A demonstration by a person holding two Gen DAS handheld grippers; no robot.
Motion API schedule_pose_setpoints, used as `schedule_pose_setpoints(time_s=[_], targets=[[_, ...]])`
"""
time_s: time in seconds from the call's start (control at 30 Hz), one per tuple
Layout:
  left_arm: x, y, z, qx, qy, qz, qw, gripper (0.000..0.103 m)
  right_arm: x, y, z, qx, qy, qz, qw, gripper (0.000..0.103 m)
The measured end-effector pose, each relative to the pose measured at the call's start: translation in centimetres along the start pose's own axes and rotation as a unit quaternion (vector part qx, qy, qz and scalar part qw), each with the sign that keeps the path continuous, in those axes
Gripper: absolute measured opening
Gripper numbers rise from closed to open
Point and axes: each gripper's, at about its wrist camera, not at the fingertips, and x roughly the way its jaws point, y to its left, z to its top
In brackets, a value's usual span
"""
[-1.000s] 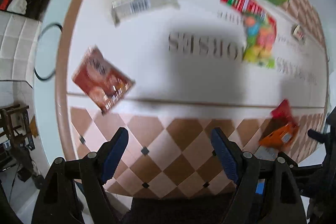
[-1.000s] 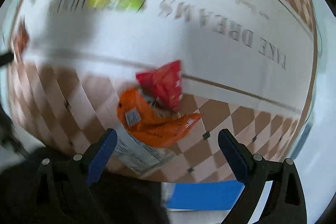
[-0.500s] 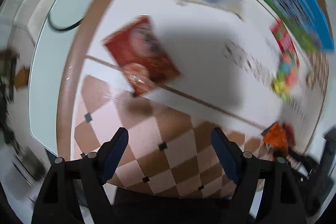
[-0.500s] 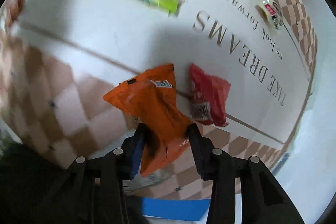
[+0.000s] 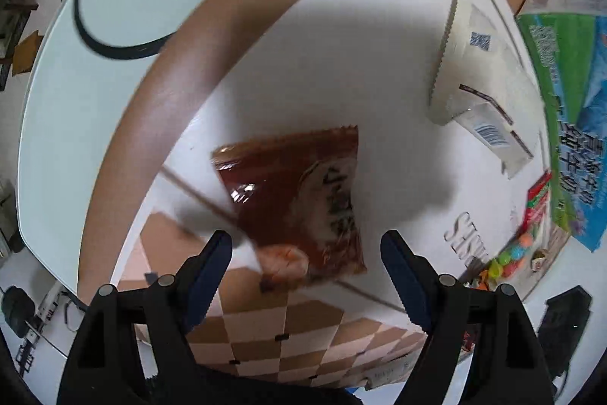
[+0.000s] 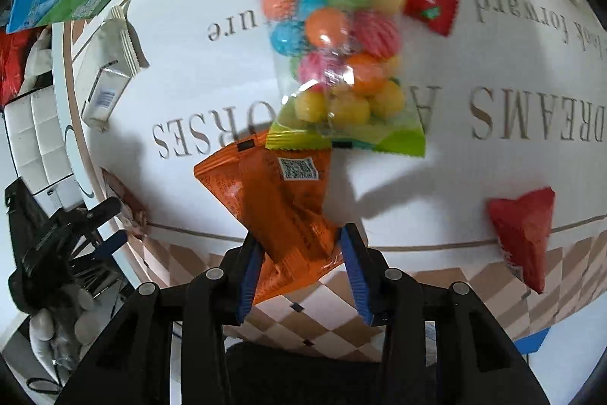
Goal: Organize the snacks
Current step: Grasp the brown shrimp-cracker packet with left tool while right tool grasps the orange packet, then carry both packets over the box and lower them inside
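Orange packet (image 6: 282,211) is being pinched by the right tongs (image 6: 303,272), lifted above the table (image 6: 455,177) just before the candy bag (image 6: 341,63). The left tongs (image 5: 305,276) are being held spread over a brown packet (image 5: 299,204) lying flat on the table.

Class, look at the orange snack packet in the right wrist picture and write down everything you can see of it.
The orange snack packet is a glossy, crinkled plastic pouch with small printed text, a QR code and a dark mark near its top seam. The right gripper is shut on its lower end, one blue finger pressing each side, so it stands raised and tilted over the tablecloth. Its top edge overlaps the view of the bag of coloured candy balls; whether they touch cannot be told.
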Motion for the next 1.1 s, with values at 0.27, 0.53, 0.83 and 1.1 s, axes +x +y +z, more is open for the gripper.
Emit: schedule_pose_setpoints(time_s=[0.27, 0.53, 0.83, 1.1], targets=[[1.3, -4.6, -2.1, 0.130, -0.052, 0.100, 0.9852, 0.056, -1.5, 1.3, 0.8, -0.017, -0.020, -0.021, 0.999, 0.079], [3.4, -8.5, -4.6, 0.243, -0.078, 0.166, 0.9526, 0.056, 0.8, 2.9, -0.1, -0.016, -0.017, -0.031, 0.999, 0.079], [3.7, -7.2, -3.1, 0.220, -0.063, 0.148, 0.9621, 0.061, 3.3, 3.8, -0.3, -0.013, -0.023, -0.060, 0.998, 0.079], [3.4, -6.0, -3.9, 0.223, -0.083, 0.145, 0.9605, 0.054, 4.2, 6.2, -2.1, -0.041, -0.059, -0.115, 0.991, 0.054]])
